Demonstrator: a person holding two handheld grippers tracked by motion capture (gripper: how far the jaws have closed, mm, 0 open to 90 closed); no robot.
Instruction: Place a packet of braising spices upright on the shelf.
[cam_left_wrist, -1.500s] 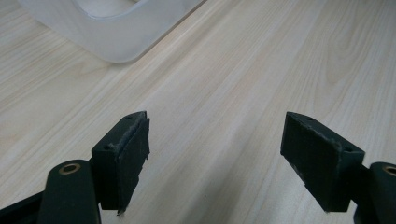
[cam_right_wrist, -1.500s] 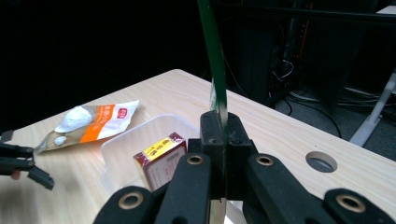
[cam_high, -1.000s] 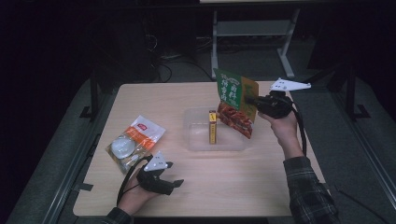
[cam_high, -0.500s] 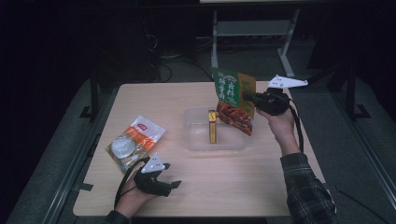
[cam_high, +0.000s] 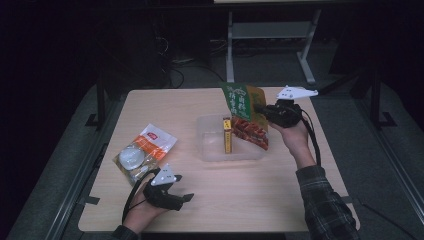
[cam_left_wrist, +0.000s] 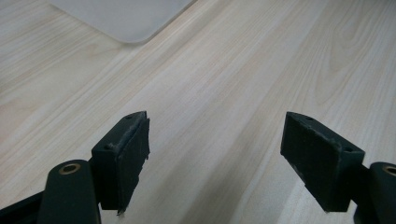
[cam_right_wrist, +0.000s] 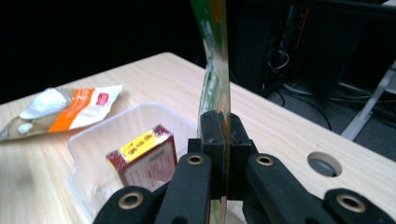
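The right tool (cam_high: 261, 111) is pinching the edge of a green-and-orange snack bag (cam_high: 244, 107), its jaws pressed together on the film; the bag is hanging tilted over the right end of the clear plastic tub (cam_high: 210, 150), which is sitting at the middle of the tabletop (cam_high: 280, 195); a red-and-yellow box (cam_high: 227, 136) is standing inside the tub; the left tool (cam_high: 186, 198) is resting near the tabletop's near-left corner, its jaws spread with nothing between them; an orange-and-white packet (cam_high: 142, 150) is lying by the left edge.
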